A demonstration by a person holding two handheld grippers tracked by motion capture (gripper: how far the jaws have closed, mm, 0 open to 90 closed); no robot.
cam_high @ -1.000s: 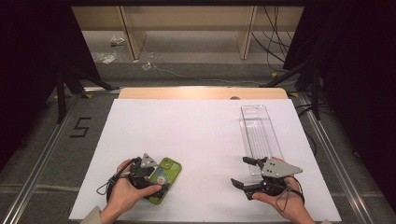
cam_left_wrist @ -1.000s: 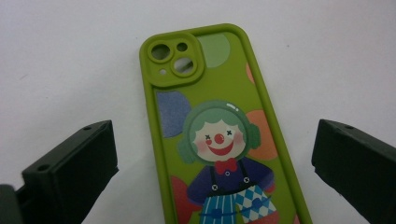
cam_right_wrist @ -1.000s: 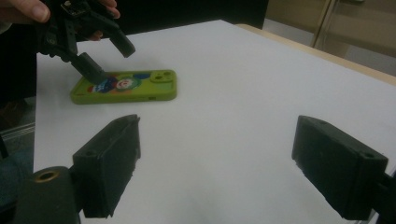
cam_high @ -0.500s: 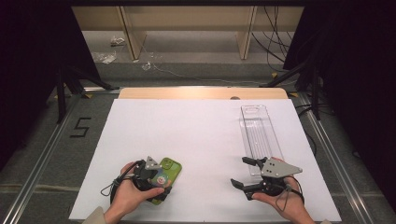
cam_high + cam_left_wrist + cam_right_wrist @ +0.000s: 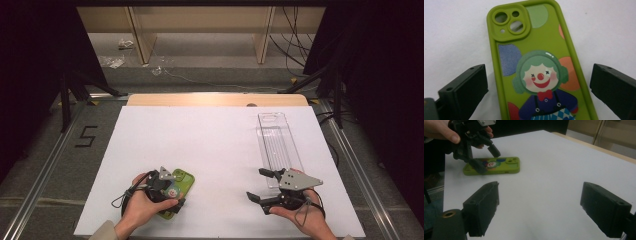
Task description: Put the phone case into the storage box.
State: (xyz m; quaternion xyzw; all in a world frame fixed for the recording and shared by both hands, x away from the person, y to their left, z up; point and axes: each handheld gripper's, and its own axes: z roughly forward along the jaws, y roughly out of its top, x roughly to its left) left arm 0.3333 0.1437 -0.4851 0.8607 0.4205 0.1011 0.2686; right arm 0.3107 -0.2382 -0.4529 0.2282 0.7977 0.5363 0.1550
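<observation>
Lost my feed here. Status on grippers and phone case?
Left gripper open, jaws astride the green phone case. Case flat on the table. Right gripper open, empty. Nothing in the way.

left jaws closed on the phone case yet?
No: in the left gripper view the left gripper stands open, jaws clear of both sides of the green phone case.

Left gripper (image 5: 167,196) jaws spread wide over the green phone case (image 5: 536,65) — bare white sheet (image 5: 210,145) shows either side of the case, so both jaws have room to drop. Open table between the two grippers, nothing on it. Only obstacle on the right: the clear plastic tray (image 5: 276,140) — its near end sits just beside the right gripper (image 5: 264,186).
</observation>
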